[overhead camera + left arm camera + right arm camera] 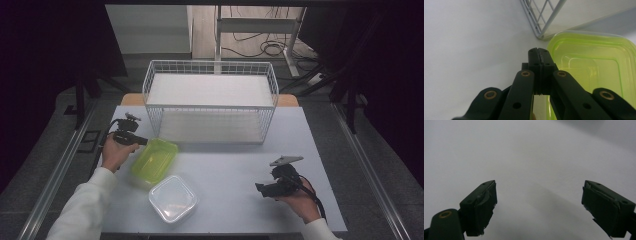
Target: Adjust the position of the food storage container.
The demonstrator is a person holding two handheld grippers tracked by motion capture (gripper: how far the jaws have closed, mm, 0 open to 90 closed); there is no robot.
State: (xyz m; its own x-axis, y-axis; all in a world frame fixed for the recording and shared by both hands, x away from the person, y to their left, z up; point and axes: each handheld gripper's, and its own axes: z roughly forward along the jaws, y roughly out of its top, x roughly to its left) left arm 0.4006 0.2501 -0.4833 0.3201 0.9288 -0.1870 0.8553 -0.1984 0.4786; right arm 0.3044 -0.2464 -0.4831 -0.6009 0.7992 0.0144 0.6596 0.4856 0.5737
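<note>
My left claw (539, 53) is pressed together, gripping nothing, just beside the green tub (154, 159), which sits near the wire basket (210, 101). My right claw (539, 207) gapes apart.

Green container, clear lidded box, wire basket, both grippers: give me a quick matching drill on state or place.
1 green container
2 clear box
3 wire basket
4 left gripper
5 right gripper

a jaws apart over bare table
b far side of the table
c open, no lid
d jaws shut at the green rim
e nearest the table's front edge

1-c, 2-e, 3-b, 4-d, 5-a
</note>
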